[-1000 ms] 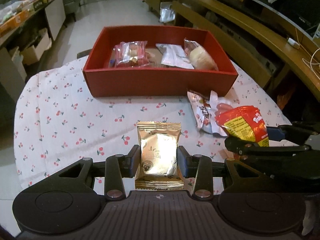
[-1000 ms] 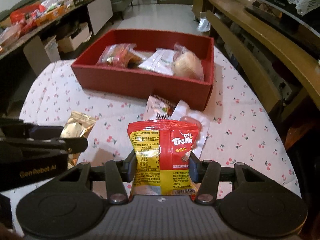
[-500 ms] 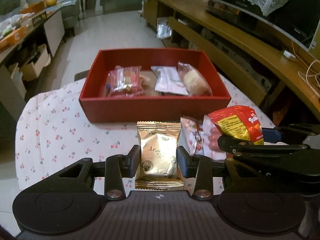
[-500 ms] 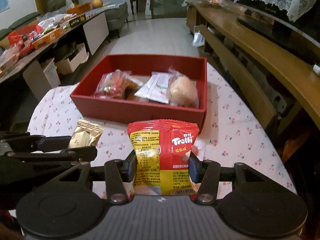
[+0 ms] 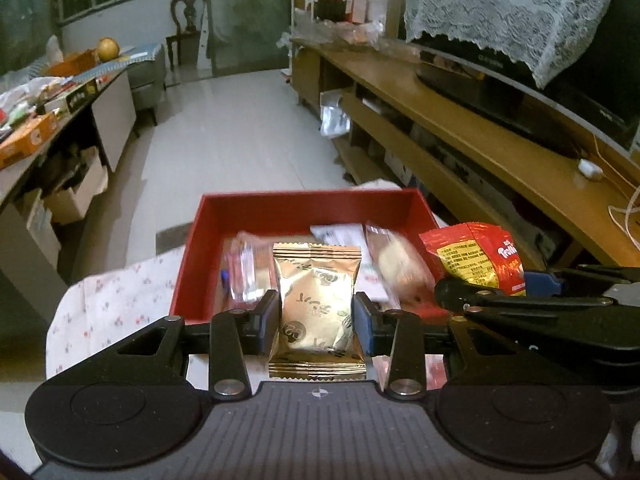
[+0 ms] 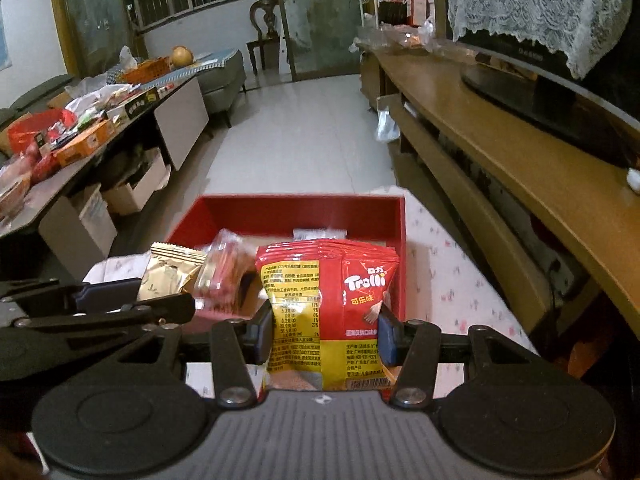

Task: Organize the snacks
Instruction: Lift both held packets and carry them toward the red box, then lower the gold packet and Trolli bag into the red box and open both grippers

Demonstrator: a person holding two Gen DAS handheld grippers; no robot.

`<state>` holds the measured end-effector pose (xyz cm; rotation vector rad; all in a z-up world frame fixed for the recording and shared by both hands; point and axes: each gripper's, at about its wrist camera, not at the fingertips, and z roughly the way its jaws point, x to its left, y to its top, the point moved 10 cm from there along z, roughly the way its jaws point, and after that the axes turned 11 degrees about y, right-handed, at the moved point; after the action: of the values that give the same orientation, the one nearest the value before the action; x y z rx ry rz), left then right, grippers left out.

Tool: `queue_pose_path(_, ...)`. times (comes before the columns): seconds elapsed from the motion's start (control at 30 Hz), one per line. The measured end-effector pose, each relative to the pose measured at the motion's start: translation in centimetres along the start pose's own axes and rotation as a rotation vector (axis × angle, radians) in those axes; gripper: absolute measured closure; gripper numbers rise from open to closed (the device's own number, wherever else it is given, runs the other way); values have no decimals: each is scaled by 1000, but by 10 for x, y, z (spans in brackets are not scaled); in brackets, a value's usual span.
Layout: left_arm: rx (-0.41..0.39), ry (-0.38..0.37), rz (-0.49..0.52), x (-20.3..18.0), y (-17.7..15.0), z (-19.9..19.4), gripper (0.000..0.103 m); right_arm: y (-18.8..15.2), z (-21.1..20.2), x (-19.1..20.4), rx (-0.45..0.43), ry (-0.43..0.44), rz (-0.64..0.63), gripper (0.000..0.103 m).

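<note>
Ahead of both grippers sits a red box (image 5: 188, 264), its near wall just past the fingertips, with several wrapped snacks (image 5: 394, 264) lying blurred on its floor: a clear pink-tinted pack (image 6: 224, 276) to the left, a white packet (image 5: 336, 234) toward the far wall, a pale round cake in clear wrap to the right. Nothing stands between the grippers and the box but its near wall.

Between the left gripper's (image 5: 316, 320) pads a gold pouch (image 5: 316, 308) is pinched upright, its crimped lower edge hanging toward the camera. To its right, the right gripper (image 6: 326, 332) pinches a red-and-yellow Trolli bag (image 6: 328, 312) by its sides, upright, label forward. In the right wrist view the bag covers the box's right half, and the gold pouch shows off to the left, beside the pink pack.

Under the box the counter (image 6: 452, 276) wears a white cloth with small red cherries. Beyond lies a pale tiled floor (image 5: 240, 148); a long wooden shelf unit (image 6: 500, 152) runs along the right with a lace-draped television (image 5: 500, 92), and a cluttered sideboard (image 6: 120, 120) with boxes along the left.
</note>
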<state>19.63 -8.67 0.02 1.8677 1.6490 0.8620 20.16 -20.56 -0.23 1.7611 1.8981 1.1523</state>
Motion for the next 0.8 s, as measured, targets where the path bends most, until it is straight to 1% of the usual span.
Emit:
queue_pose_path(0.17,0,19,-2,1,19,26,56,19,26,-10,9,-3,8,39)
queue_pose_path(0.27,11,32,-2,3,24,43,56,24,45,-16,26,-2,11,39)
queue_pose_path(0.47,46,51,-5,3,25,71,56,26,77,-27,63,-8,21,39)
queue_pose_path(0.8,99,65,-14,1,19,104,56,22,112,-42,114,-10,34,39)
